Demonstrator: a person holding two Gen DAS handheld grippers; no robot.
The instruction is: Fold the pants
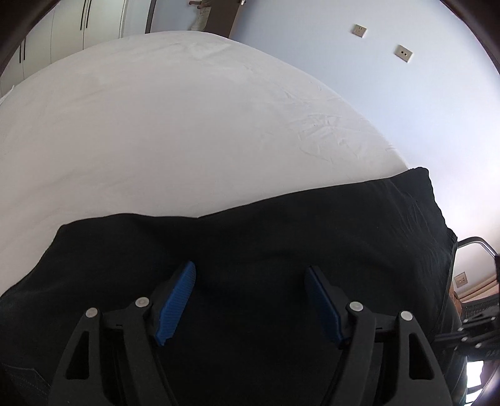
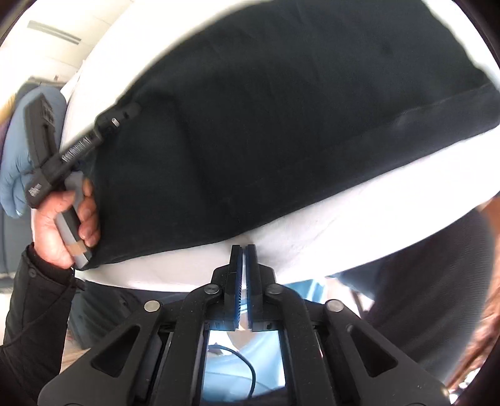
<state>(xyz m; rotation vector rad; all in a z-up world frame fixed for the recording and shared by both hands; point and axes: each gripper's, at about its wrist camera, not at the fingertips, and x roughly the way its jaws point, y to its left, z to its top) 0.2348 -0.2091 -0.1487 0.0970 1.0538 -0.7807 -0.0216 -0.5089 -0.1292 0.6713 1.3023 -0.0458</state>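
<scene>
The black pants (image 1: 281, 250) lie folded flat on a white bed (image 1: 156, 125). My left gripper (image 1: 250, 274) is open, its blue pads (image 1: 175, 306) spread wide just above the black cloth and holding nothing. In the right wrist view the pants (image 2: 281, 125) fill the middle as a dark slab on the white sheet (image 2: 312, 237). My right gripper (image 2: 243, 250) is shut and empty, its tips over the bare sheet just short of the near edge of the pants. The left gripper's body (image 2: 56, 162), held in a hand, rests at the left end of the pants.
A pale wall with sockets (image 1: 403, 53) runs along the right of the bed. Wardrobe doors (image 1: 78, 25) stand at the far left. A metal frame (image 1: 481, 250) sits at the right edge. A dark-clothed person (image 2: 437, 296) stands close by the bed edge.
</scene>
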